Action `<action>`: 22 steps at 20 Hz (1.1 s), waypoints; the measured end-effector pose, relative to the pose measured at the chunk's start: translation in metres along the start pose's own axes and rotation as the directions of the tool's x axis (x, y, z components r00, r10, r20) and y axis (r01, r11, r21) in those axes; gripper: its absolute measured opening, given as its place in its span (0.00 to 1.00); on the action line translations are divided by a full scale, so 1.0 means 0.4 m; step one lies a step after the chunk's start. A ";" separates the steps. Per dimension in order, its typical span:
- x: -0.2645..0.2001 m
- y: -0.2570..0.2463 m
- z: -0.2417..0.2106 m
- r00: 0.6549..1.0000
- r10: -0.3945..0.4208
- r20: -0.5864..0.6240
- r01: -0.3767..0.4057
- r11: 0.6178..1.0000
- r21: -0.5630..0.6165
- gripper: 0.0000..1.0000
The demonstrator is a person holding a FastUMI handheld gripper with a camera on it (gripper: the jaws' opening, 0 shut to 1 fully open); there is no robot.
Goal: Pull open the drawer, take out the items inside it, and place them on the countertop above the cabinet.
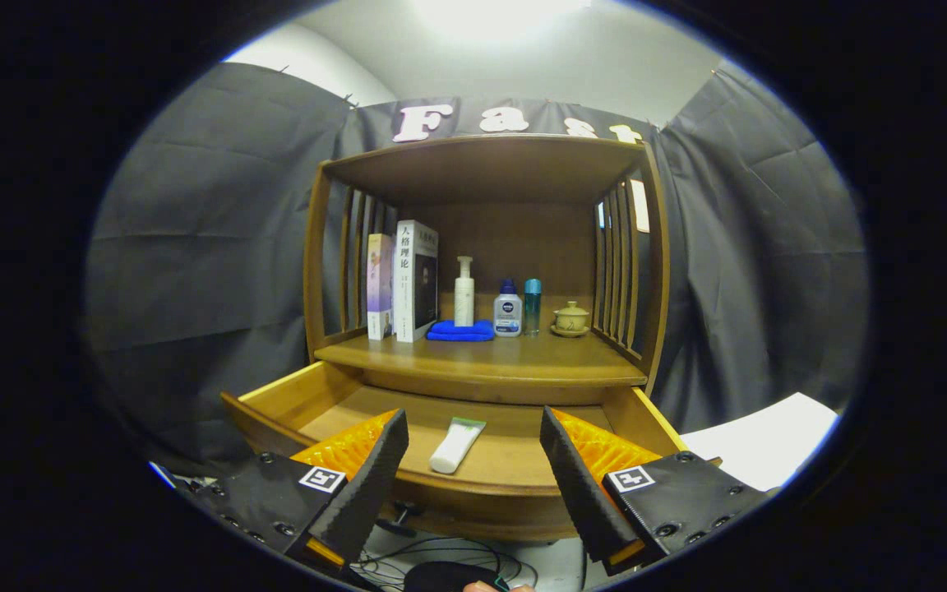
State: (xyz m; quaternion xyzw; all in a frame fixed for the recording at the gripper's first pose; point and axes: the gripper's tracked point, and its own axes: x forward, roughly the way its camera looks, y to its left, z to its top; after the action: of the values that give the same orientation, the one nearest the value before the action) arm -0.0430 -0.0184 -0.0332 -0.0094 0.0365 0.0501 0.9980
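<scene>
Claw (471, 436) spread wide, tube (456, 445) lying between fingers in open drawer (276, 395), cap end nearest, tail pointing toward cabinet (486, 362)

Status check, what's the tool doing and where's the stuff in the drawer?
Tool open, empty. Drawer pulled out; white tube lying inside, between the fingers. Nothing blocking it.

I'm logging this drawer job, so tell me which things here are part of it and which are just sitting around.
Part of the job:
- drawer, already pulled open
- white tube lying in it
- countertop above it
- gripper, open, fingers either side of the tube

Just sitting around:
- two books
- blue cloth
- pump bottle
- two small bottles
- lidded cup
</scene>
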 end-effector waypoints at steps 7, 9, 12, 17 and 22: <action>0.087 -0.082 0.065 0.999 -0.053 -0.005 0.053 0.999 -0.002 0.99; 0.105 -0.090 0.113 0.997 -0.073 0.029 0.077 0.987 -0.141 0.99; 0.142 -0.028 0.168 0.999 -0.022 0.035 0.028 0.981 -0.191 0.99; 0.244 0.036 0.176 0.996 0.057 -0.066 -0.067 0.984 -0.167 0.98; 0.329 0.085 0.066 0.954 0.140 -0.264 -0.177 0.977 -0.123 0.98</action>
State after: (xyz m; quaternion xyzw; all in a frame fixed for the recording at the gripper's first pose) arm 0.0859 0.0290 -0.0172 -0.0854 0.1609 0.1310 0.9745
